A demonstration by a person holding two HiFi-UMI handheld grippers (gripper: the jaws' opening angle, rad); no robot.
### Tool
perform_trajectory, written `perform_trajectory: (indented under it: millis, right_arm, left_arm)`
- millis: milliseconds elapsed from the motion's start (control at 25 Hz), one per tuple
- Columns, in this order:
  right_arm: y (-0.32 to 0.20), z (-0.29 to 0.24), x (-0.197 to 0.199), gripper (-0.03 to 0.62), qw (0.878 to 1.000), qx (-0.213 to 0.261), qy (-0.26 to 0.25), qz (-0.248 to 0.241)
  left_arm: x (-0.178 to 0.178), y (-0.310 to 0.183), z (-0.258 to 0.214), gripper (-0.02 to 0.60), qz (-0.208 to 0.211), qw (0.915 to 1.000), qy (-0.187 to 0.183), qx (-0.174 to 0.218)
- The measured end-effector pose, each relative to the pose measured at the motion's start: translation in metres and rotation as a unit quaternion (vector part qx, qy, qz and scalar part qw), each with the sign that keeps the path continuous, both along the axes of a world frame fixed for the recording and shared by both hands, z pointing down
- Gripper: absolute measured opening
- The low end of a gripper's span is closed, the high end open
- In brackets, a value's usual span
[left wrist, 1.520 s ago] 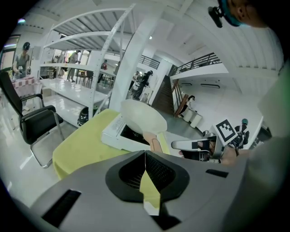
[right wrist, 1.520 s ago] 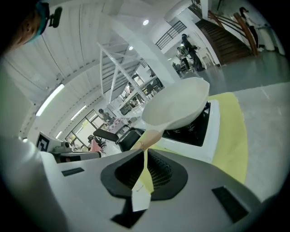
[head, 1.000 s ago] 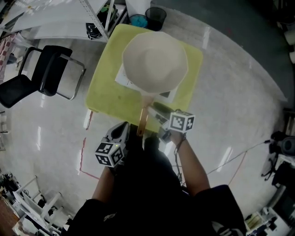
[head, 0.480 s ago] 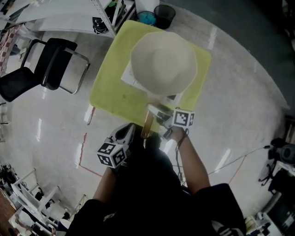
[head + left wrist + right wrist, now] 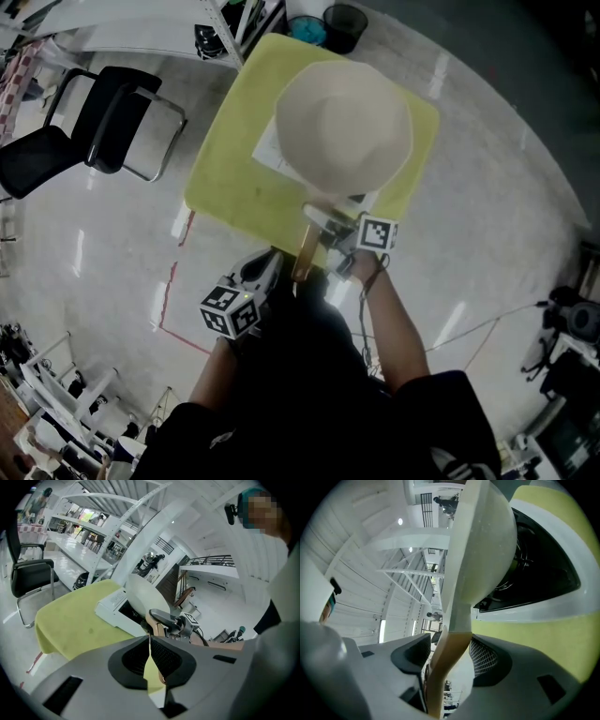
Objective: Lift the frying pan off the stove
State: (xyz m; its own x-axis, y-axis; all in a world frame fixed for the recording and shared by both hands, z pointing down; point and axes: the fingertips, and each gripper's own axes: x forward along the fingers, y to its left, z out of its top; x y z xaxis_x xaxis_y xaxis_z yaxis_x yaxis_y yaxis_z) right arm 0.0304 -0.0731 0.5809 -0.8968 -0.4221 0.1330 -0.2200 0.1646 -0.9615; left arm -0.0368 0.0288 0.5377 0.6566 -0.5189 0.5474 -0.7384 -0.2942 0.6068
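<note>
A cream frying pan point(image 5: 342, 127) sits on a white stove point(image 5: 270, 150) on the yellow-green table point(image 5: 230, 178). Its wooden handle point(image 5: 306, 253) points toward me. My right gripper point(image 5: 321, 223) is level at the handle, just behind the pan. Its jaws have just been opening and stand wide, with the handle point(image 5: 445, 663) running between them; a gap shows beside the pads. The pan point(image 5: 480, 545) fills the right gripper view above the black stove top point(image 5: 543, 573). My left gripper point(image 5: 265, 269) is shut and empty, held near my body off the table's near edge.
A black chair point(image 5: 84, 141) stands left of the table. Two bins point(image 5: 342, 21) and a white shelf frame point(image 5: 211, 37) are beyond the far edge. Red tape point(image 5: 173, 300) marks the floor at the near left. A cable point(image 5: 487, 319) runs across the floor at right.
My right gripper has slid forward along the handle toward the pan. The pan and the left gripper have stayed where they were.
</note>
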Motion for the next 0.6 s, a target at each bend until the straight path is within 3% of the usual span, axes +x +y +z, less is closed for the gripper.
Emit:
perform_trajectory:
  millis: [160, 360, 400, 520, 600]
  right_arm:
    - [-0.008, 0.004, -0.002, 0.270, 1.000, -0.024, -0.012, 0.009]
    - [-0.009, -0.002, -0.021, 0.264, 1.000, -0.012, -0.010, -0.027]
    - [-0.007, -0.001, -0.022, 0.233, 0.999, -0.025, -0.008, -0.027]
    - [0.005, 0.021, -0.012, 0.192, 0.991, -0.132, 0.009, 0.002]
    - [0.004, 0.024, -0.009, 0.187, 0.992, -0.129, -0.001, 0.004]
  left_arm:
    - [0.001, -0.003, 0.002, 0.046, 0.006, 1.0000, 0.003, -0.003]
    - [0.005, -0.006, 0.005, 0.046, 0.012, 0.9999, 0.008, -0.007]
    - [0.006, -0.006, 0.006, 0.046, 0.013, 0.9998, 0.009, -0.008]
    - [0.009, -0.006, 0.008, 0.046, 0.018, 0.9997, 0.012, -0.010]
    - [0.010, -0.006, 0.008, 0.046, 0.020, 0.9997, 0.012, -0.010]
